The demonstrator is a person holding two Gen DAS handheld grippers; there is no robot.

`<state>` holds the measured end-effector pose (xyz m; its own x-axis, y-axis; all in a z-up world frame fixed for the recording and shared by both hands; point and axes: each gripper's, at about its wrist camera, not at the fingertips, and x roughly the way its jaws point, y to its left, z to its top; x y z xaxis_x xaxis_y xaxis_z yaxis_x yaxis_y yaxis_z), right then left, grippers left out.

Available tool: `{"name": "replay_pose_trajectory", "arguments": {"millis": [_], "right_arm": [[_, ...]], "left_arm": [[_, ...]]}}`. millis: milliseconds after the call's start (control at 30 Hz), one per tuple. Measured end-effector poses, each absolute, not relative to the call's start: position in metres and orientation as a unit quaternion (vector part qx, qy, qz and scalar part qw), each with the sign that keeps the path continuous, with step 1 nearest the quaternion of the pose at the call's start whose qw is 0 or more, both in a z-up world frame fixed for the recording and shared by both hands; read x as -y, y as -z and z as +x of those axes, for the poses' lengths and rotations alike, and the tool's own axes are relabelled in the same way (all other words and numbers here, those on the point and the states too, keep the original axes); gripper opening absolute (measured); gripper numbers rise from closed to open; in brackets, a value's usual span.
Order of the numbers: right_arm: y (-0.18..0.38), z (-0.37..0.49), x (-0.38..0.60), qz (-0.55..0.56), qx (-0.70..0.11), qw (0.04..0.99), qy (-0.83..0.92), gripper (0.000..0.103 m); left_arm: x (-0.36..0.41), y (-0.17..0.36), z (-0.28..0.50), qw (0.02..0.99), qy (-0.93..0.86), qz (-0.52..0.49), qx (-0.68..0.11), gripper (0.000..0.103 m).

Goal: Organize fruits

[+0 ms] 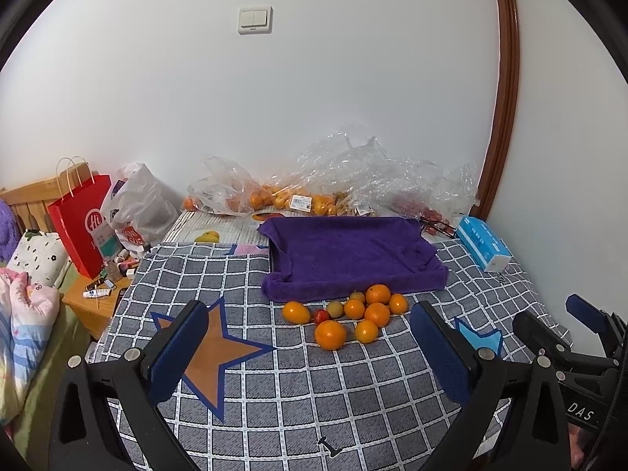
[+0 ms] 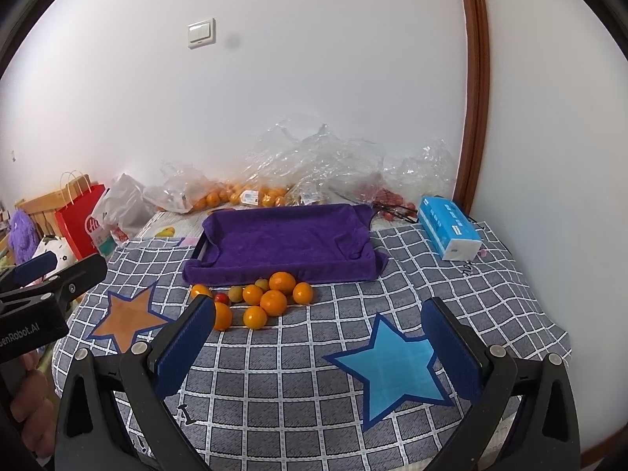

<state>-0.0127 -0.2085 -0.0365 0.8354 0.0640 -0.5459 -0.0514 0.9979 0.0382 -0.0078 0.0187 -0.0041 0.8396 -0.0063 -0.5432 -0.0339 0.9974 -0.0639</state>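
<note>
Round glossy fruits (image 1: pixel 355 316) beside plush towel (image 1: pixel 353 255)

Orange fruits (image 1: pixel 354 308), purple towel (image 1: pixel 349 255), grey checked blanket (image 1: pixel 314 392).

Loose cluster of oranges (image 1: pixel 355 316), touching, on the checked cloth just before the purple-towelled tray (image 1: pixel 353 253).

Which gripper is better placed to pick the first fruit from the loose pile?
Left, probably. The left gripper is open with the orange fruit pile centred between its fingers; the open right gripper sees it off-left.
</note>
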Motion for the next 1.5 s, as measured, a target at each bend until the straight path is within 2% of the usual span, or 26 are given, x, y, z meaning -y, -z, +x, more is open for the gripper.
{"name": "replay_pose_trajectory", "arguments": {"millis": [833, 1267, 1367, 1500], "right_arm": [[0.051, 0.013, 0.205, 0.016, -0.302, 0.952, -0.039, 0.103], [0.087, 0.066, 0.21, 0.022, -0.318, 0.947, -0.047, 0.103], [0.104, 0.081, 0.21, 0.018, -0.328, 0.944, -0.044, 0.103], [0.132, 0.103, 0.209, 0.023, -0.352, 0.934, -0.051, 0.094]], "left_arm": [[-0.022, 0.014, 0.014, 0.955, -0.009, -0.031, -0.294, 0.103], [-0.049, 0.062, 0.07, 0.94, -0.031, -0.037, -0.339, 0.103], [-0.06, 0.084, 0.084, 0.93, -0.031, -0.053, -0.361, 0.097], [-0.075, 0.11, 0.099, 0.919, -0.027, -0.062, -0.389, 0.089]]}}
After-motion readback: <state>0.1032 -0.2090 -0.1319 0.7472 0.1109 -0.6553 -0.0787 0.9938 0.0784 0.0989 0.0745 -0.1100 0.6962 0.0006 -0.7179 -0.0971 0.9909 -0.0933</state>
